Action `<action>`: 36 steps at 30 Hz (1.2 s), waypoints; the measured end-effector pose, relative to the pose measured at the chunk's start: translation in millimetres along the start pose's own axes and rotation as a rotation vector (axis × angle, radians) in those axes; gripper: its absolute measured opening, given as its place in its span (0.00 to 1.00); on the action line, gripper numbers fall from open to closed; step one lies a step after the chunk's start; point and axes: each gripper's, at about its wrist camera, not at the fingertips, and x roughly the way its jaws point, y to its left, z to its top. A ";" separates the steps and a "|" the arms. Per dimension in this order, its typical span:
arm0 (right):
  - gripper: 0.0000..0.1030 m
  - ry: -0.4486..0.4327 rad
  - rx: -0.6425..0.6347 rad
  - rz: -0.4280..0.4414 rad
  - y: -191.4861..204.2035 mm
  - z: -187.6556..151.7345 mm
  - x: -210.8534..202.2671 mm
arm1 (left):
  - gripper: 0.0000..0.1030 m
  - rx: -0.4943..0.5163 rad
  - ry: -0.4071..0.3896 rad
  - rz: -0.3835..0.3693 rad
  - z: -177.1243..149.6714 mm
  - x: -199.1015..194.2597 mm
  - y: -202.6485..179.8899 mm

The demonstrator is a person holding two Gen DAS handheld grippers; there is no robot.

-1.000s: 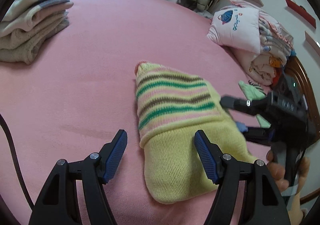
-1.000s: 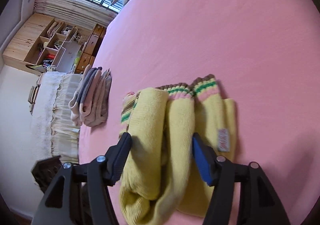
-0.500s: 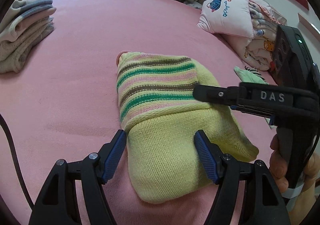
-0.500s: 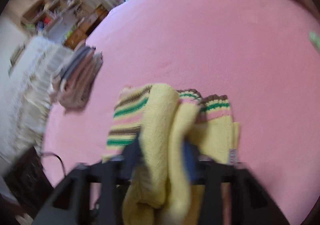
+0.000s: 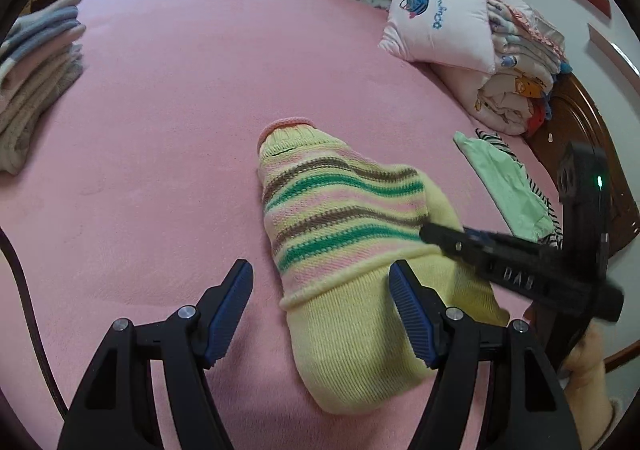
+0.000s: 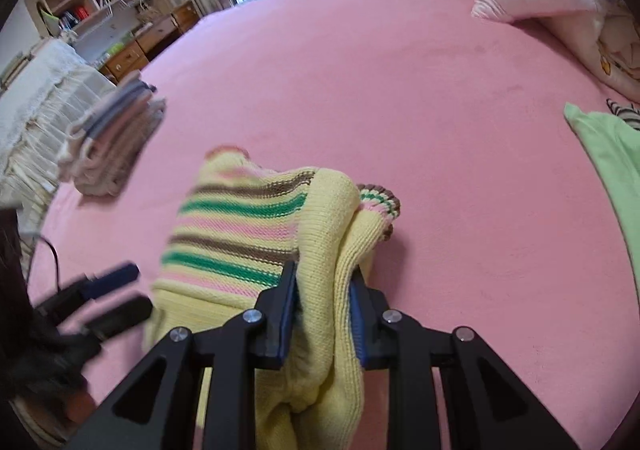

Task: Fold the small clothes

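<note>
Right wrist view: my right gripper [image 6: 323,282] sits at the lower centre of the frame, its jaws drawn narrow around a thick fold of the yellow knitted garment [image 6: 256,226], which bunches up between the blue pads.
What changed on the right: a second ago these jaws stood wide on either side of the cloth; now they have pinched in and grip it, with only a slight closing left in them.
Left wrist view: my left gripper [image 5: 320,310] fills the bottom of the frame, jaws wide and holding nothing, the plain yellow end of the garment lying between and beyond the pads without touching them.
What changed on the left: little; the opening is the same as before, though the view has shifted a bit across the bed.
Where the garment is: in the middle of the pink bed cover [image 5: 168,98], striped part toward the centre of the frame, plain yellow part toward the bottom edge.
Right gripper seen from the left: it reaches in from the right edge of the frame, its tip on the garment's right side.
Other things: a stack of folded greyish clothes [image 5: 36,70] at the upper left, a pile of pink bedding [image 5: 472,50] at the upper right, a pale green garment [image 5: 504,186] at the right.
What it means: I judge the fold is starting, with one edge secured for lifting over.
</note>
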 end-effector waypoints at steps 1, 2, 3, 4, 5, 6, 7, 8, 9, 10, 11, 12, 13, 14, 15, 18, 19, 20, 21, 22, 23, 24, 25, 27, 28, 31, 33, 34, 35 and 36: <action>0.24 -0.009 0.003 0.001 -1.8 -2.8 2.1 | 0.67 -0.004 0.007 0.003 2.7 4.6 0.6; 0.24 -0.019 0.010 0.003 -3.7 -5.6 4.1 | 0.67 -0.007 0.022 0.008 5.0 10.9 1.7; 0.25 -0.028 0.016 0.000 -4.7 -7.8 5.5 | 0.67 -0.011 0.030 0.008 6.0 15.5 2.8; 0.26 -0.038 0.026 -0.002 -6.5 -11.0 6.7 | 0.67 -0.014 0.035 0.010 5.6 18.6 3.8; 0.29 -0.047 0.041 -0.002 -7.7 -13.5 8.5 | 0.69 -0.011 0.043 0.020 5.8 22.9 4.0; 0.31 -0.053 0.059 -0.002 -8.1 -15.7 10.2 | 0.70 0.001 0.044 0.032 4.5 25.3 3.7; 0.33 -0.058 0.074 -0.001 -10.0 -18.0 9.9 | 0.70 0.015 0.043 0.042 2.8 27.0 3.7; 0.37 -0.064 0.095 0.006 -13.5 -20.2 9.5 | 0.70 0.029 0.041 0.049 1.2 27.7 3.5; 0.40 -0.066 0.112 0.018 -16.2 -21.4 8.9 | 0.70 0.037 0.038 0.052 0.0 27.1 3.9; 0.41 -0.064 0.130 0.033 -19.1 -22.2 7.9 | 0.70 0.045 0.038 0.053 -0.3 26.3 4.2; 0.44 -0.056 0.167 0.065 -24.7 -22.8 5.8 | 0.70 0.047 0.040 0.053 0.6 25.6 4.7; 0.46 -0.048 0.192 0.090 -28.0 -23.0 4.4 | 0.70 0.050 0.044 0.053 1.8 24.7 5.4; 0.48 -0.036 0.233 0.129 -34.1 -23.8 2.3 | 0.70 0.054 0.048 0.054 2.9 23.7 6.1; 0.52 -0.027 0.268 0.161 -39.5 -25.2 0.4 | 0.69 0.059 0.053 0.054 4.4 22.5 6.6; 0.54 -0.017 0.300 0.195 -45.2 -27.0 -1.8 | 0.69 0.066 0.064 0.049 6.0 21.4 7.0; 0.58 -0.006 0.308 0.205 -49.2 -32.8 -9.8 | 0.69 0.077 0.087 0.038 8.1 15.8 7.4; 0.58 -0.004 0.302 0.199 -48.4 -34.2 -12.1 | 0.69 0.083 0.093 0.041 8.9 13.5 6.7; 0.59 -0.001 0.292 0.189 -47.2 -36.2 -15.7 | 0.68 0.090 0.098 0.041 8.9 10.5 5.6; 0.59 0.000 0.283 0.180 -45.5 -37.6 -19.4 | 0.68 0.095 0.101 0.037 8.4 7.6 4.2; 0.59 -0.003 0.270 0.172 -42.6 -39.8 -24.7 | 0.68 0.100 0.103 0.035 8.0 5.2 2.0; 0.59 -0.005 0.258 0.170 -38.5 -41.9 -29.6 | 0.68 0.106 0.102 0.033 7.0 1.6 -0.7; 0.59 -0.006 0.249 0.168 -35.7 -43.9 -34.3 | 0.68 0.111 0.099 0.028 5.7 -1.3 -2.4; 0.59 -0.008 0.228 0.171 -30.0 -46.8 -39.6 | 0.68 0.117 0.099 0.024 4.8 -3.4 -4.5; 0.60 0.001 0.199 0.167 -23.4 -48.2 -41.7 | 0.68 0.122 0.106 0.016 3.3 -5.3 -7.8; 0.60 0.005 0.183 0.158 -20.5 -51.3 -43.2 | 0.68 0.119 0.111 0.010 2.8 -5.9 -8.5; 0.60 0.017 0.168 0.138 -18.8 -57.9 -41.8 | 0.68 0.106 0.118 0.006 1.7 -5.8 -9.5; 0.60 0.030 0.178 0.148 -19.9 -62.5 -37.9 | 0.68 0.099 0.120 0.003 -0.6 -5.1 -8.8; 0.60 0.035 0.180 0.148 -19.9 -65.8 -35.5 | 0.68 0.100 0.121 0.004 -2.5 -3.6 -9.0; 0.60 0.044 0.175 0.139 -18.5 -70.5 -31.4 | 0.68 0.107 0.127 0.013 -6.4 -0.8 -9.5; 0.60 0.045 0.170 0.130 -17.5 -73.0 -28.4 | 0.68 0.114 0.133 0.025 -10.2 1.5 -8.1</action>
